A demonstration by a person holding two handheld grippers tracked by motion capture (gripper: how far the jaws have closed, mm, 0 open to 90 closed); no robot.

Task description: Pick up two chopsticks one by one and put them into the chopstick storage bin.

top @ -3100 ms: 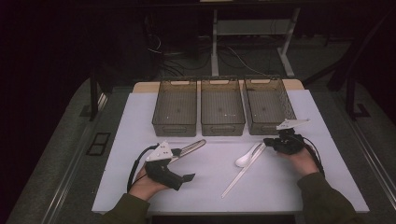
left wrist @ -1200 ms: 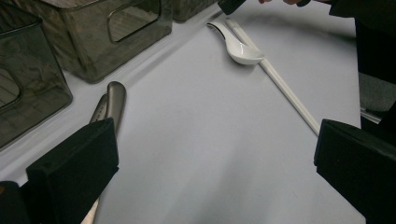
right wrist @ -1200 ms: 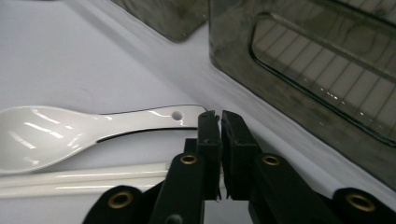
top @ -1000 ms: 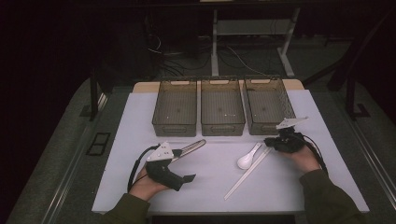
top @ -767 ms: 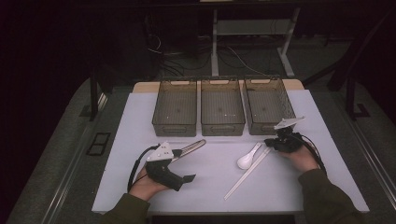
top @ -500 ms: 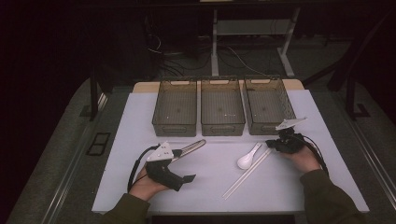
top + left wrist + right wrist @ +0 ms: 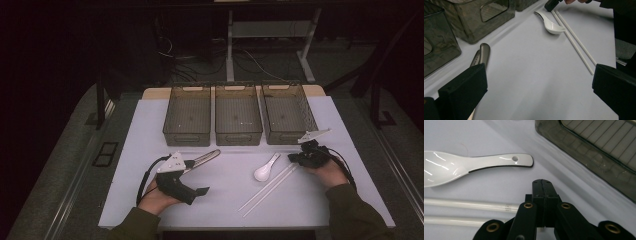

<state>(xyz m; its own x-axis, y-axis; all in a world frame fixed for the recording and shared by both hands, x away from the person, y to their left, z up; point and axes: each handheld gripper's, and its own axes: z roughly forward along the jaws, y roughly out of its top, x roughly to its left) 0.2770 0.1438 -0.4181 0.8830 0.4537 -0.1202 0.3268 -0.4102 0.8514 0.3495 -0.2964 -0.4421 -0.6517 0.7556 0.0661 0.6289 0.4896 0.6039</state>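
So from the high view, the right hand-held gripper (image 7: 299, 158) sits low on the white bench (image 7: 225, 200), right at the far ends of two long white chopsticks (image 7: 270, 189) lying side by side. A glossy white ceramic spoon (image 7: 265, 169) lies just left of them. The left hand-held gripper (image 7: 200, 191) rests near a flat metal utensil (image 7: 204, 158), and three smoky clear plastic bins (image 7: 238, 116) line the back.

Left gripper view — its jaws stand wide apart with nothing between them.

Right gripper view — jaws pressed together, tip just over the chopsticks; whether they pinch one, I can't tell.
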